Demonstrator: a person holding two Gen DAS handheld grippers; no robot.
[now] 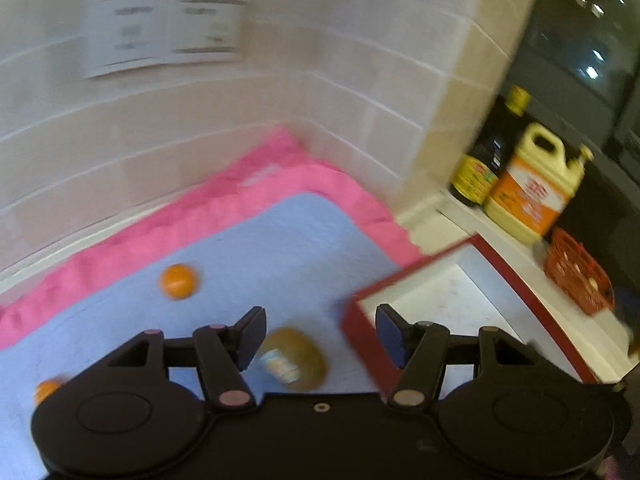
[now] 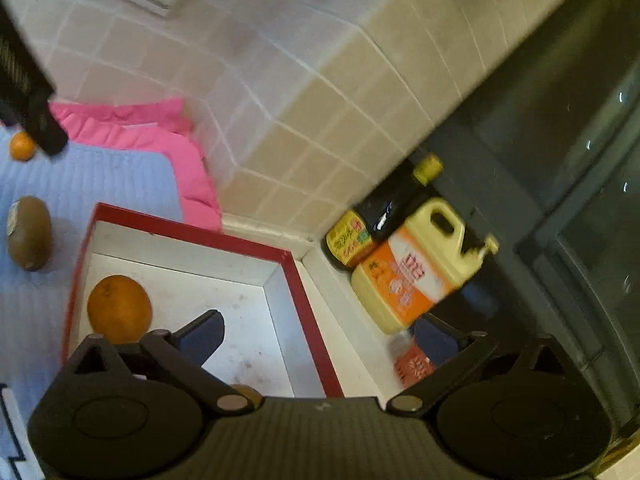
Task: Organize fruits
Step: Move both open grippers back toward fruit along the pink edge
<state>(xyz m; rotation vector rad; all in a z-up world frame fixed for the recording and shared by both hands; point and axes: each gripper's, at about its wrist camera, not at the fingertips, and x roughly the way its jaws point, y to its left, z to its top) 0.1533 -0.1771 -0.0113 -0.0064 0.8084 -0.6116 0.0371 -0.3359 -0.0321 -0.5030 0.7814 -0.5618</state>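
From where I stand, the risk is the kiwi (image 1: 298,358): it lies on the blue mat (image 1: 240,248) just beside the red-rimmed box (image 2: 312,312), and a jaw catching that rim on a hurried grab could shove the box or send the fruit rolling. The left gripper (image 1: 320,334) hangs over the kiwi, jaws partly spread, gripping nothing. The right gripper (image 2: 320,334) is above the box, jaws spread wide and empty. One orange (image 2: 119,308) lies in the box; two small oranges (image 1: 179,281) wait on the mat.
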